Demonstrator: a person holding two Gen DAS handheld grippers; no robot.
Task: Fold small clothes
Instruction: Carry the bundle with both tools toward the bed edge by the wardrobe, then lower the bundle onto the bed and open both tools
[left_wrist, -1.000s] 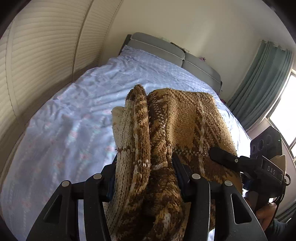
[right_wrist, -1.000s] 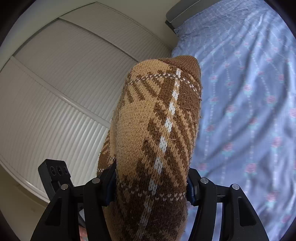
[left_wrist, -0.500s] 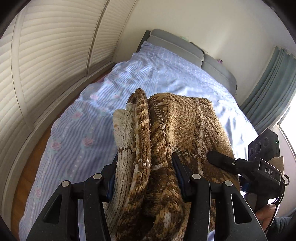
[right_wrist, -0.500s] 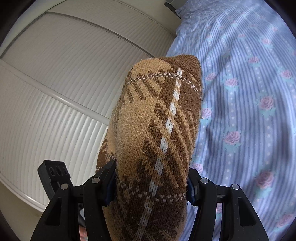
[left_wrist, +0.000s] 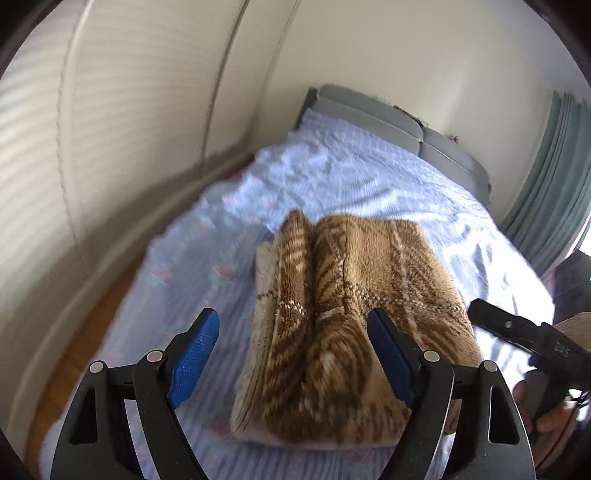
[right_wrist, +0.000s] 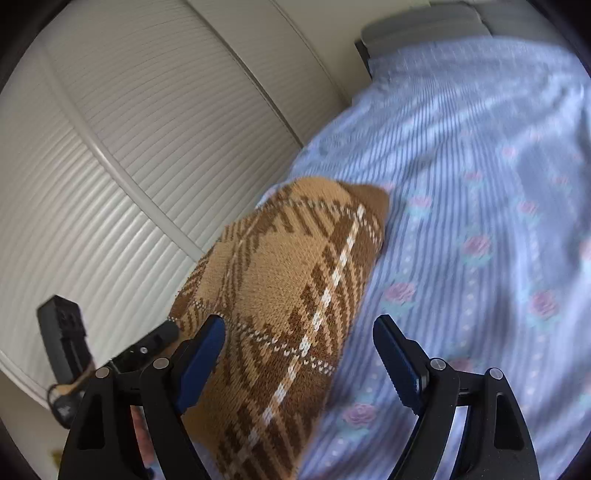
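Our left gripper (left_wrist: 291, 354) has two black plastic fingers with triangular cut-outs and a round silver screw head at each joint; a ridged blue pad (left_wrist: 194, 356) lines the inner face of each finger. Our right gripper (right_wrist: 299, 354) is built the same: black linkage, silver screws, blue toothed pads (right_wrist: 397, 363). Seen from the left wrist, the right unit shows a black body with faint white lettering we cannot read, and beneath it our right hand (left_wrist: 550, 421), bare skin, probably fingers wrapped on the handle. From the right wrist, the left unit appears as a black box with small round sockets.
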